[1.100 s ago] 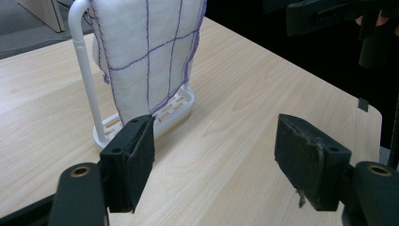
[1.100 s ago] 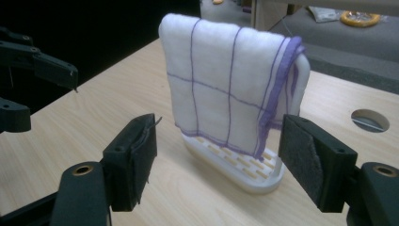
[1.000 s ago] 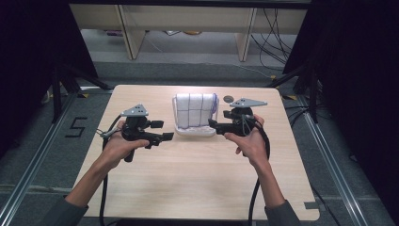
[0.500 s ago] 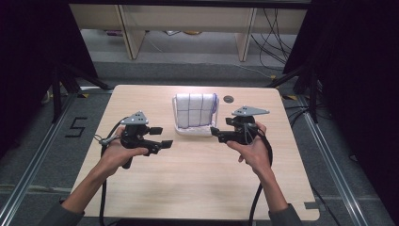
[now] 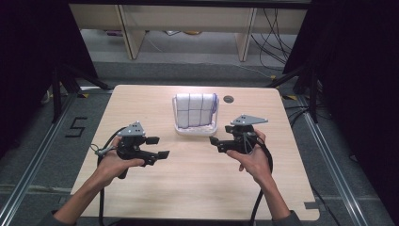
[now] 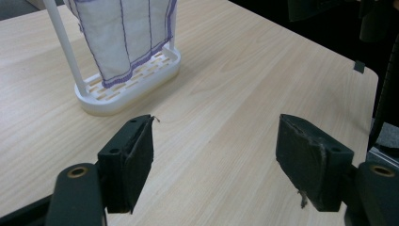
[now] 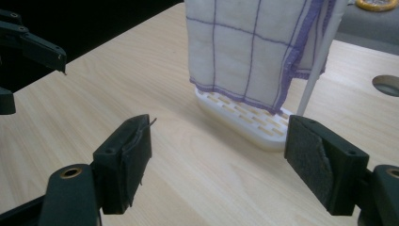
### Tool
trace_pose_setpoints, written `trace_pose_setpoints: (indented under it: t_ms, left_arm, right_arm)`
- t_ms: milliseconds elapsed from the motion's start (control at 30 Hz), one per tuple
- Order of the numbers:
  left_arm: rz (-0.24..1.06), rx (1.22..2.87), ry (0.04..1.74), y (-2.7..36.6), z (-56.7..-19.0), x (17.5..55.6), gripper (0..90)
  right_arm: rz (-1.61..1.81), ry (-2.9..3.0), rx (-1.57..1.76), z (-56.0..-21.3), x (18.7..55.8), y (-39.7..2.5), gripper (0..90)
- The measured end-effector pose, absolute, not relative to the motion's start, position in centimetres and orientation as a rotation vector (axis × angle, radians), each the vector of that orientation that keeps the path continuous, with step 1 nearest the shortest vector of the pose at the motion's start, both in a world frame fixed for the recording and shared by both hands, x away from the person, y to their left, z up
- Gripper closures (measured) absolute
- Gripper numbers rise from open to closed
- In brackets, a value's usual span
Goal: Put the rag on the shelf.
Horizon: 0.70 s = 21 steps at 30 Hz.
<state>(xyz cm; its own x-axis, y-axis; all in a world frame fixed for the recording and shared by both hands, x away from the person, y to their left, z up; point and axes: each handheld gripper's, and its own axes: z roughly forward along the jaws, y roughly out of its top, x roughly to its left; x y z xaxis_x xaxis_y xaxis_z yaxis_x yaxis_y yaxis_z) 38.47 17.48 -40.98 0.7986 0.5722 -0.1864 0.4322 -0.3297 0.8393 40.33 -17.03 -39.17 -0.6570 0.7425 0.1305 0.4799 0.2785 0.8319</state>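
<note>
Grippers [image 5: 157,147] [image 5: 215,142] flanking towel [image 5: 195,110], jaws apart

White, purple and pale wood

The cloth [image 7: 254,52] is white, crossed by thin purple lines in a wide check, with a purple stitched edge. The rack [image 6: 129,77] under it is plain white, its slotted base showing tan through the slits. The table [image 5: 197,188] is light wood with a fine straight grain and a dark round hole [image 5: 228,99] near its far edge. Both the left gripper [image 5: 157,147] and the right gripper [image 5: 214,141] are black with grey top plates; their pads [image 6: 141,157] are matt black. The floor [image 5: 75,127] is grey with a black "5".
</note>
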Motion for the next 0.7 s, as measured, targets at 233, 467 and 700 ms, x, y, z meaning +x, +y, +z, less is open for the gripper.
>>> trace_pose_setpoints:
  t_ms: [233, 467, 700]
  left_arm:
    - [0.189, 1.982, 0.751, 17.3, -42.0, 37.8, 27.5]
    - [0.18, 2.003, 0.753, 17.7, -43.2, 37.0, 26.5]
    - [0.172, 1.992, 0.773, 18.3, -43.9, 36.1, 25.7]
  right_arm:
    - [1.306, 2.287, 1.095, -40.3, 39.8, -16.6, 23.8]
    - [1.271, 2.305, 1.108, -41.4, 38.9, -16.7, 23.6]
    - [1.278, 2.328, 1.116, -42.6, 37.6, -17.0, 23.5]
